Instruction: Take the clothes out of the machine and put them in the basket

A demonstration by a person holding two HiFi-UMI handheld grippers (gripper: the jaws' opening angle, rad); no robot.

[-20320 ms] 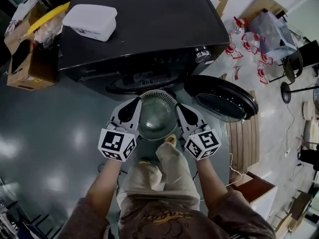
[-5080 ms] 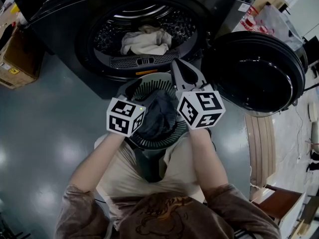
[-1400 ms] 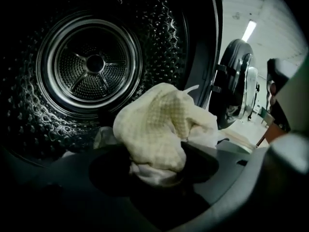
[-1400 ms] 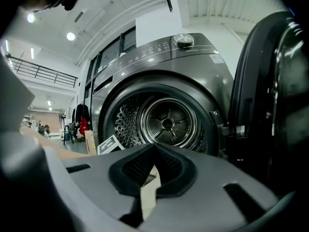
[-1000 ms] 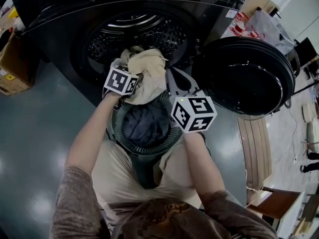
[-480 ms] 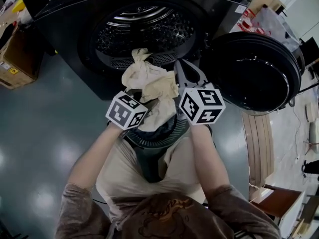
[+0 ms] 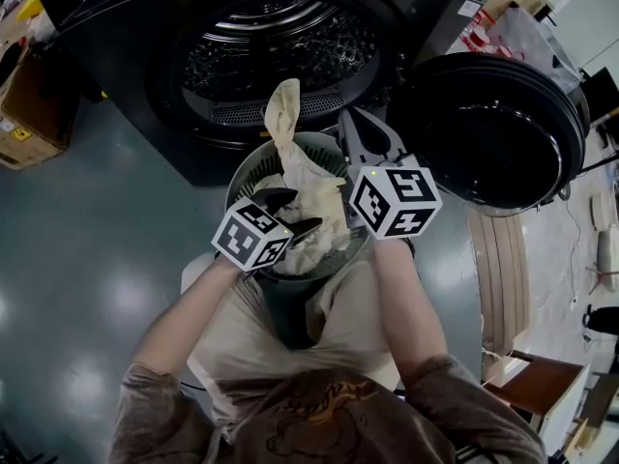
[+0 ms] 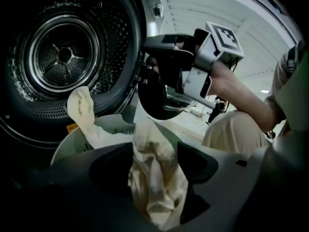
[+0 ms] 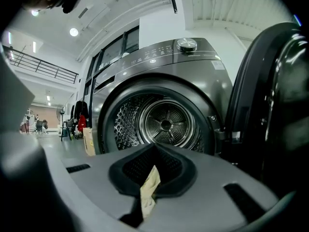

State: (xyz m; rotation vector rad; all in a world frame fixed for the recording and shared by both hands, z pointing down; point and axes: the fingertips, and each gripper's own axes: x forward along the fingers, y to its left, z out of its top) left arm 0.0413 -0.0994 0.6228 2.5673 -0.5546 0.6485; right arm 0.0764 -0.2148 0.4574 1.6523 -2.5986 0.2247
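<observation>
Cream cloth (image 7: 308, 196) lies in the round basket (image 7: 242, 177). One end pokes up over the rim by the washing machine (image 7: 126, 46). Left claw (image 7: 293, 212) has just been opening, and the cloth sits between its two spread sides. Right claw (image 7: 353, 124) is closed, beside the open door (image 7: 503, 133).

Brown sleeves (image 7: 160, 409), beige trousers (image 7: 237, 332), cube-marked grippers (image 7: 290, 212) (image 7: 363, 130)
</observation>
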